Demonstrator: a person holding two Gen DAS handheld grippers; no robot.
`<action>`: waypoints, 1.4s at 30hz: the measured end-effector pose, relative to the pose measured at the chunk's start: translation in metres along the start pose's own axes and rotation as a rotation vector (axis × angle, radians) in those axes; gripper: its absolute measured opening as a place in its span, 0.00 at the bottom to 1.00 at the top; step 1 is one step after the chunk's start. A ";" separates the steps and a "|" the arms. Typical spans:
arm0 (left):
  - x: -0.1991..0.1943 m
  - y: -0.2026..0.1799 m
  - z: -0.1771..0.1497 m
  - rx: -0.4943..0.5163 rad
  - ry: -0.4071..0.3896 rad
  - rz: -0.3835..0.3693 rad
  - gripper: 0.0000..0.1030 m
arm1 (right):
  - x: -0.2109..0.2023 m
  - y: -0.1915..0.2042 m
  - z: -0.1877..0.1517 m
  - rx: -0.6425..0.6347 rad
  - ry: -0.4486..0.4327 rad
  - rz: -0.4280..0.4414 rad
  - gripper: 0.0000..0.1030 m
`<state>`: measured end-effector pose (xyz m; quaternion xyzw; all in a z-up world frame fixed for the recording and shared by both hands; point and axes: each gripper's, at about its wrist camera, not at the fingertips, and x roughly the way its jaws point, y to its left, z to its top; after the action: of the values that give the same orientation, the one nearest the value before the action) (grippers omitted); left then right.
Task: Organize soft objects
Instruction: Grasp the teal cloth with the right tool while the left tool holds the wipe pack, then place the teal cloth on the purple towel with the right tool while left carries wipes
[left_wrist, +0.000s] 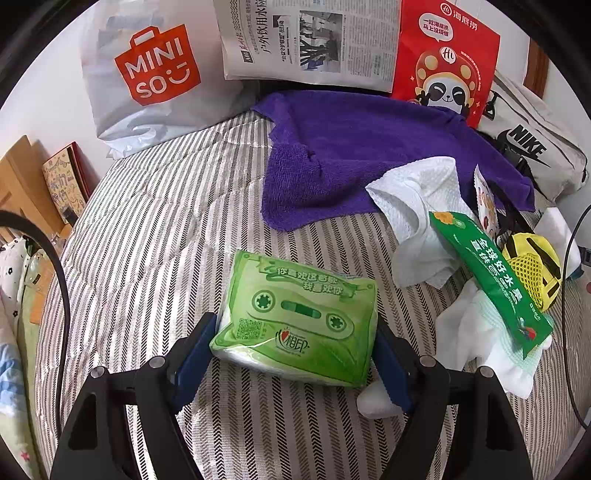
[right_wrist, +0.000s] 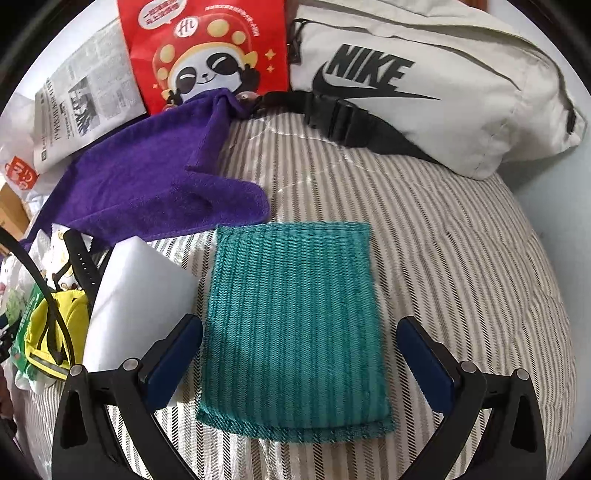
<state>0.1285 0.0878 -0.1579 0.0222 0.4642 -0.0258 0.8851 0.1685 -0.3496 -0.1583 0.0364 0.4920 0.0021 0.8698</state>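
A green tissue pack (left_wrist: 299, 317) sits between the blue pads of my left gripper (left_wrist: 295, 343), which press on its two sides just above the striped bedcover (left_wrist: 155, 229). A flat teal ribbed cloth (right_wrist: 295, 317) lies on the bed under my right gripper (right_wrist: 299, 354). That gripper is open, one finger off each side of the cloth and apart from it. A purple towel (left_wrist: 351, 155) lies spread behind. White cloths (left_wrist: 417, 214), a white sock (left_wrist: 491, 354) and a long green packet (left_wrist: 491, 280) lie in a heap to the right.
Propped along the back are a Miniso plastic bag (left_wrist: 147, 74), a newspaper (left_wrist: 306, 40), a red panda paper bag (right_wrist: 207, 51) and a grey Nike waist bag (right_wrist: 424, 81). A yellow mesh pouch (right_wrist: 55, 325) and a white block (right_wrist: 136, 295) lie left of the teal cloth.
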 end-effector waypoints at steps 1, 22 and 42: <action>0.000 0.000 0.000 0.001 0.001 0.001 0.76 | 0.002 -0.001 0.000 0.000 -0.001 0.015 1.00; -0.003 0.001 -0.004 -0.003 0.016 -0.007 0.73 | -0.041 -0.010 -0.014 0.010 -0.076 0.030 0.83; -0.053 0.012 0.011 -0.038 -0.033 -0.016 0.71 | -0.092 0.064 0.005 -0.110 -0.139 0.142 0.83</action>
<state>0.1080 0.1007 -0.1075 0.0014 0.4502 -0.0243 0.8926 0.1272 -0.2901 -0.0735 0.0233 0.4259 0.0883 0.9001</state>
